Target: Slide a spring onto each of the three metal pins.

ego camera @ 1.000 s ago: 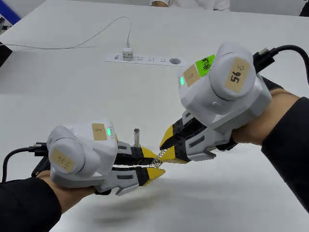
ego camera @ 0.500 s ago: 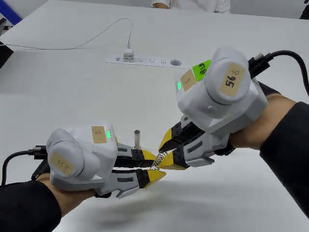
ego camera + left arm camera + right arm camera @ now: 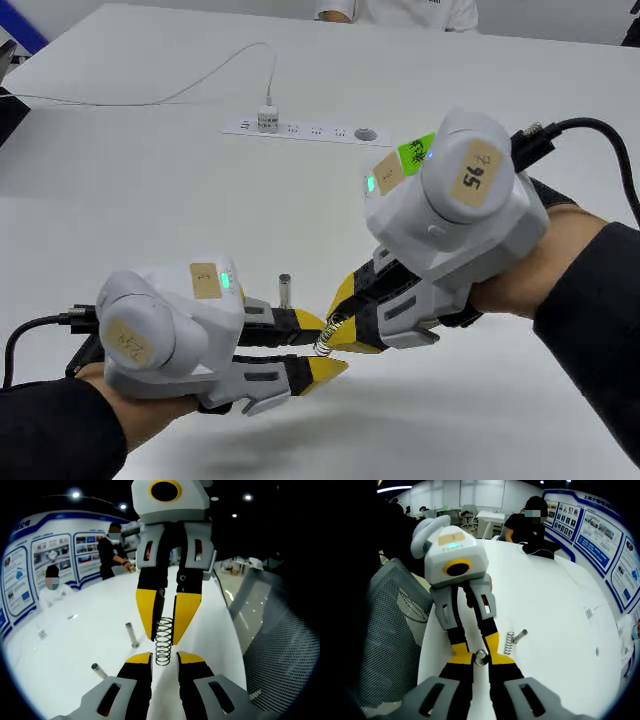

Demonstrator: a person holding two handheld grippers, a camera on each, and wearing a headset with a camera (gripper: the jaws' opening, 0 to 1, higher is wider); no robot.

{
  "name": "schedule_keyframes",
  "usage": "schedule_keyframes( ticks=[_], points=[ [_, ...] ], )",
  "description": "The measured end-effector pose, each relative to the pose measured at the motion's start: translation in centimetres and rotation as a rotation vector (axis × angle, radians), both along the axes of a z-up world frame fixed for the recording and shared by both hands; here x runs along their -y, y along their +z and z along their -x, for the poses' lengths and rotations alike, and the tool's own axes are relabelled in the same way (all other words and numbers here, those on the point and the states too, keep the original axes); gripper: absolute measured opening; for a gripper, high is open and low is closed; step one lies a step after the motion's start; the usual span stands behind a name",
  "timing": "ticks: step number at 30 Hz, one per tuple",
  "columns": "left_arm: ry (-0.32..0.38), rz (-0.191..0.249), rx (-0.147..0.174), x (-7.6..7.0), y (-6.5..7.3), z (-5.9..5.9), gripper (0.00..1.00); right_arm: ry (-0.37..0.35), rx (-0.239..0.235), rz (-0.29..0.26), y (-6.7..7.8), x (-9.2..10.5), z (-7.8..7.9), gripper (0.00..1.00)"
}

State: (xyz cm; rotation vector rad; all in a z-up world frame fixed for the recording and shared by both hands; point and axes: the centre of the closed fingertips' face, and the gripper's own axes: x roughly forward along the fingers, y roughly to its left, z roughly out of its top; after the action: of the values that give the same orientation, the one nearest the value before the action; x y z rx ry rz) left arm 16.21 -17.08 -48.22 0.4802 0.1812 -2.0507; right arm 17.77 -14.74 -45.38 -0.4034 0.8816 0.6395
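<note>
Head view: we list one spring (image 3: 325,341), clear of the table (image 3: 150,190), clamped in the right gripper (image 3: 163,636) fingers, its free end between the parted left gripper (image 3: 164,656) fingers. Metal pin (image 3: 284,290) upright nearby. Step, we judge: threading. Next: align coil over pin.

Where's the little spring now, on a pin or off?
Off. The spring sits between the right gripper's yellow jaws; the upright pin beside it is bare.
</note>
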Motion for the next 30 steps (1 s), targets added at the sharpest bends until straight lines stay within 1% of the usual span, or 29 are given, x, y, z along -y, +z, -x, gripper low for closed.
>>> schedule_keyframes(
  ticks=[3, 9, 16, 20, 23, 30],
  points=[
    [0.005, -0.002, -0.011, -0.2, 0.0, -0.1, 0.21, -0.01, -0.001, 0.005, 0.0, 0.4, 0.0, 0.12],
    [0.027, -0.014, -0.018, -0.8, -0.5, -0.8, 0.24, -0.041, -0.002, 0.023, 0.3, 1.9, 0.3, 0.12],
    [0.077, -0.027, -0.026, -1.7, -0.9, -2.4, 0.27, -0.087, -0.003, 0.041, 1.2, 3.8, 0.7, 0.12],
    [0.109, -0.032, -0.03, -2.1, -1.0, -3.3, 0.29, -0.116, 0.004, 0.058, 1.7, 5.1, 0.9, 0.12],
    [0.127, -0.033, -0.035, -2.3, -1.0, -3.8, 0.3, -0.135, 0.009, 0.065, 2.1, 6.1, 0.8, 0.12],
    [0.147, -0.033, -0.039, -2.4, -1.0, -4.3, 0.31, -0.165, 0.001, 0.096, 2.4, 7.9, 0.9, 0.12]
  ],
)
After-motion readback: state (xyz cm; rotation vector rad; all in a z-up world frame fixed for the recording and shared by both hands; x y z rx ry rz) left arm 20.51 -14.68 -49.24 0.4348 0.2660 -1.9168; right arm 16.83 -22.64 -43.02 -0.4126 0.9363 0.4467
